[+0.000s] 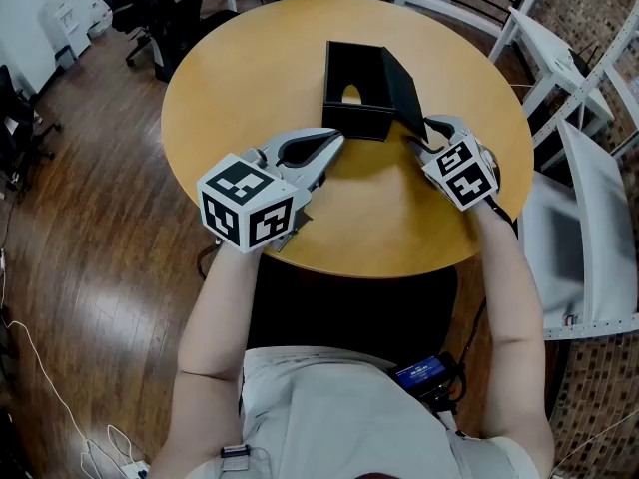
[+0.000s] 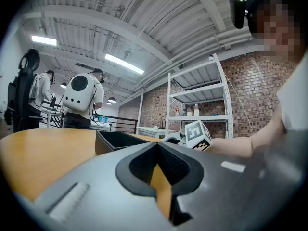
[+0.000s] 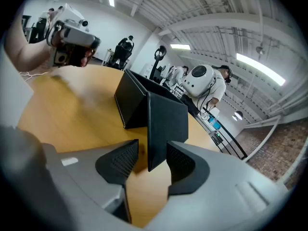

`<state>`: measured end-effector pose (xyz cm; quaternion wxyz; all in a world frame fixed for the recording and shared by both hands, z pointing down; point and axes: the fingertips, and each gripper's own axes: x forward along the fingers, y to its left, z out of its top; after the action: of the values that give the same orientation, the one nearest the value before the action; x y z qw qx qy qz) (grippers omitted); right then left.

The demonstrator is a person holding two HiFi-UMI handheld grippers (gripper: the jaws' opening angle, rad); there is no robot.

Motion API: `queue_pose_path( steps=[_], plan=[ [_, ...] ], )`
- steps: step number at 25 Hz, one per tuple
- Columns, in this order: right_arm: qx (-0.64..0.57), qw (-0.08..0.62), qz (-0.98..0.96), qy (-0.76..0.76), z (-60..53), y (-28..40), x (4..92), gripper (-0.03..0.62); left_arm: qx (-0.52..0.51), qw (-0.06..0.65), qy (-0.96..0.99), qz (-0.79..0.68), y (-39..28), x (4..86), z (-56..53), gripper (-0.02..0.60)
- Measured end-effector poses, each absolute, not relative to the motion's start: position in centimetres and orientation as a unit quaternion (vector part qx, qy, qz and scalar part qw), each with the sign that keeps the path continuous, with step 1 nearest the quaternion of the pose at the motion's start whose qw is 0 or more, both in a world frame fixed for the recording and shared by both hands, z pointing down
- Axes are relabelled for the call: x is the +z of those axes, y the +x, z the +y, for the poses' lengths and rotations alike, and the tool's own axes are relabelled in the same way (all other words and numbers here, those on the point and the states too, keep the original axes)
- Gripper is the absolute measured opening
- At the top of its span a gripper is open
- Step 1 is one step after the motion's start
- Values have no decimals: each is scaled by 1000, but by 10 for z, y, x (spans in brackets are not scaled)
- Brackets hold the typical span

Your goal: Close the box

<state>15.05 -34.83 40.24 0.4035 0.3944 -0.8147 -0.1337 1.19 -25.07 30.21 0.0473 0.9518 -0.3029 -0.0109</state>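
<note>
An open black box [image 1: 351,90] stands at the far side of the round wooden table [image 1: 250,78], and its lid flap [image 1: 404,90] hangs down over its right side. My right gripper [image 1: 419,140] is at the lower edge of that flap. In the right gripper view the flap [image 3: 166,124] stands edge-on between the open pads [image 3: 120,160], with a gap on each side. The box body [image 3: 131,104] lies behind it. My left gripper [image 1: 332,146] rests in front of the box, shut with nothing in it, and the box [image 2: 115,141] is just beyond its fingertips [image 2: 157,147].
White furniture [image 1: 589,218] stands close to the table's right side. Office chairs [image 1: 140,8] are at the far left on the wooden floor. A white robot [image 2: 79,93] and metal shelves [image 2: 197,109] are in the background. My lap is at the table's near edge.
</note>
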Motion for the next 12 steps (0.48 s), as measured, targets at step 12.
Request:
queue_pose_path(
  steps=[12],
  plan=[
    [-496,506,-570,414,-356,168,309,76,-36,66,949,-306,-18,299,-253,0]
  ],
)
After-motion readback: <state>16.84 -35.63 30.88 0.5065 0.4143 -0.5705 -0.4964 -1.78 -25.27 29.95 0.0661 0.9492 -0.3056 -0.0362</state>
